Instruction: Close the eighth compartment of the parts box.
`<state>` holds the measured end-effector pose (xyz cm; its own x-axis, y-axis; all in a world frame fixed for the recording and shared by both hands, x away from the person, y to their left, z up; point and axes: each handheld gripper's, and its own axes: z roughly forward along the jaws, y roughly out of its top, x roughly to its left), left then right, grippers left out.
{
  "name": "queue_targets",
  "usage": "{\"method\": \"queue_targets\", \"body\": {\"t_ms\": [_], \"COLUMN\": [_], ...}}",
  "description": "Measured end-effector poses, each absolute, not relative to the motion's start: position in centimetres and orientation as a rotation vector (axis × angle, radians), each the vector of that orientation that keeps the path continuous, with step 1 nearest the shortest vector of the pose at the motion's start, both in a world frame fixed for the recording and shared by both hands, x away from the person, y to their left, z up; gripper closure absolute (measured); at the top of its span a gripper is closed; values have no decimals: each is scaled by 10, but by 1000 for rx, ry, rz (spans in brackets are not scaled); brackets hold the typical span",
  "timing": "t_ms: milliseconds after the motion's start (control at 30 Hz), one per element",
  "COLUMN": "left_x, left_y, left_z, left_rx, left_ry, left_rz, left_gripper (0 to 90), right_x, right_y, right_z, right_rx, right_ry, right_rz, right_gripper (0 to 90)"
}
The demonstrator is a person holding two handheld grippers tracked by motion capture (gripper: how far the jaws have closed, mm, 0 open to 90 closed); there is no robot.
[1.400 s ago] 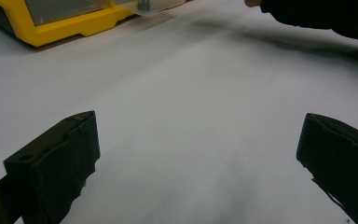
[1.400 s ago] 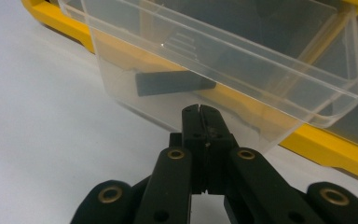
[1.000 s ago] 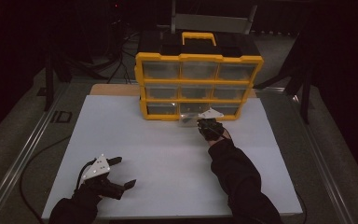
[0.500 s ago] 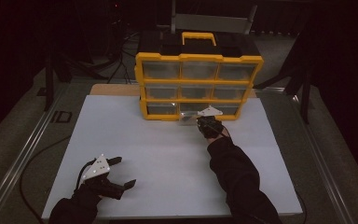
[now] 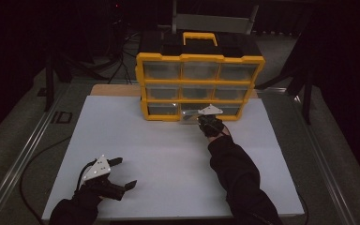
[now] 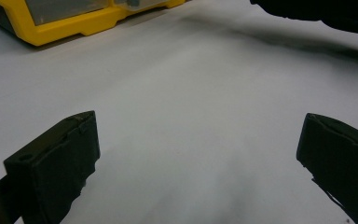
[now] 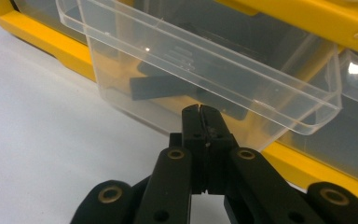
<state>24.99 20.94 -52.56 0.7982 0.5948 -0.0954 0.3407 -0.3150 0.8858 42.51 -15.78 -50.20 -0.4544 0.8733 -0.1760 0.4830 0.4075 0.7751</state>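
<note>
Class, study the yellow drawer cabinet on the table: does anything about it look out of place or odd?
One thing stands out: the clear bottom-middle drawer sticks out of the yellow drawer cabinet while the other drawers sit flush. The shut right gripper is at its front edge, and dark pieces lie inside it.

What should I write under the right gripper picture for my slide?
Shut right tool meets the front of a clear drawer pulled out of the yellow organizer.

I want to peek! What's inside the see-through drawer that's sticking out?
Inside the clear drawer lie dark flat pieces; what they are I can't tell. The drawer's back is hidden in the yellow cabinet.
</note>
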Motion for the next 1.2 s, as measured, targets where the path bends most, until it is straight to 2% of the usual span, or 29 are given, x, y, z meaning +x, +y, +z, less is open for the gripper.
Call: {"method": "queue_targets", "body": {"t_ms": [1200], "left_x": [250], "left_y": [210], "left_z": [-526], "left_rx": [1929], "left_ry": [705], "left_rz": [299], "left_gripper": [0], "right_x": [444], "right_y": [-153], "right_z": [-500], "right_rx": [1146], "right_ry": [2087], "right_rz": [841], "right_gripper": [900]}}
